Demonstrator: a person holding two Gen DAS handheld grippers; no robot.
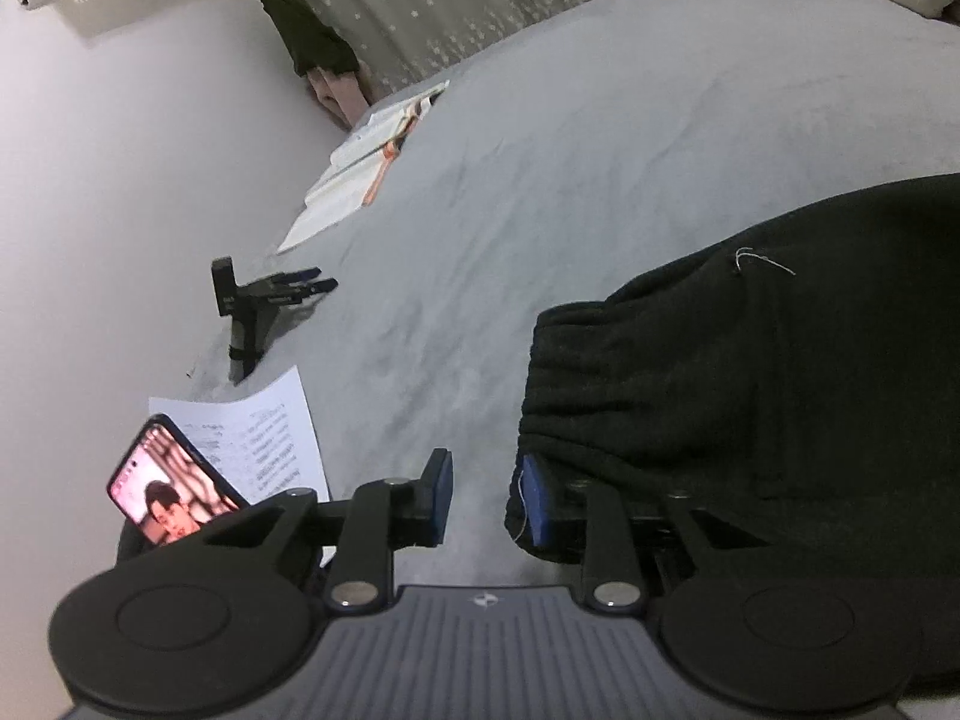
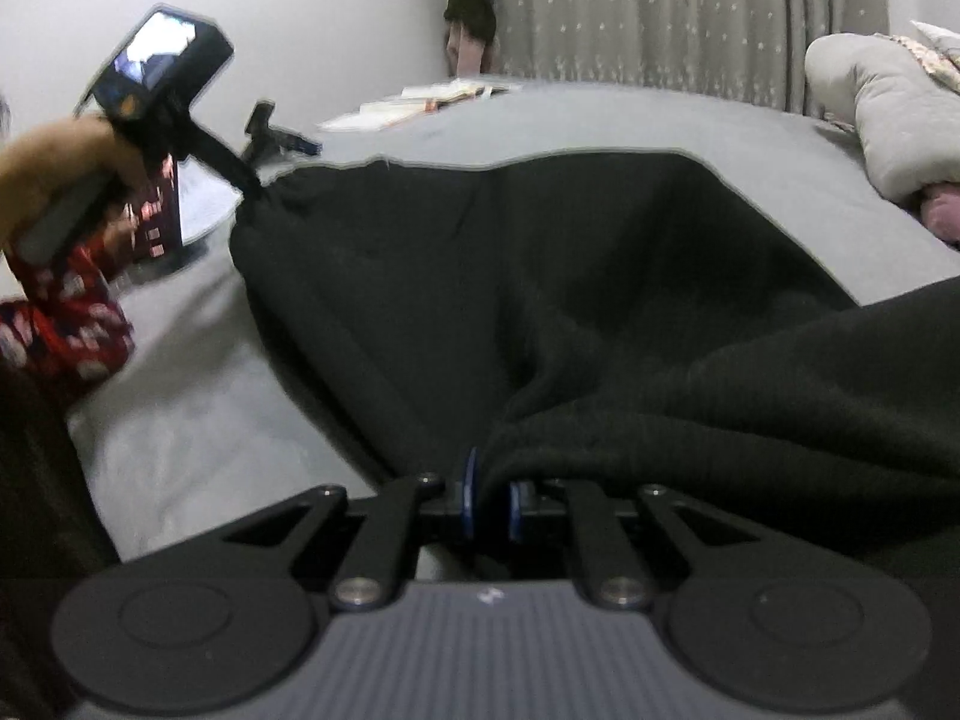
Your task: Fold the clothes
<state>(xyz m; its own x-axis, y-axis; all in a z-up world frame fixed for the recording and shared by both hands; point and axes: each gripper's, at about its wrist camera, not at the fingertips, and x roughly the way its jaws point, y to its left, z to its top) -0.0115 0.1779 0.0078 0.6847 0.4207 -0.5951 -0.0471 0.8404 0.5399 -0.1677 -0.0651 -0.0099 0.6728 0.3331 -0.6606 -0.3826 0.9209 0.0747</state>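
A pair of black trousers (image 1: 780, 360) lies on the grey bed; in the right wrist view it (image 2: 540, 276) spreads across the middle. My left gripper (image 1: 489, 501) is open at the gathered waistband (image 1: 570, 372), whose corner drapes over its right finger (image 1: 537, 501); nothing lies between the pads. In the right wrist view the left gripper (image 2: 249, 180) touches the waistband's far left corner. My right gripper (image 2: 491, 504) is shut on a fold of the black cloth (image 2: 660, 420) at the near edge.
On the grey bed (image 1: 540, 150) lie a spare gripper (image 1: 258, 300), a printed sheet (image 1: 264, 432), a lit phone (image 1: 168, 492) and open books (image 1: 360, 162). A curtain (image 2: 660, 12) hangs behind. A grey pillow (image 2: 888, 114) lies at the right.
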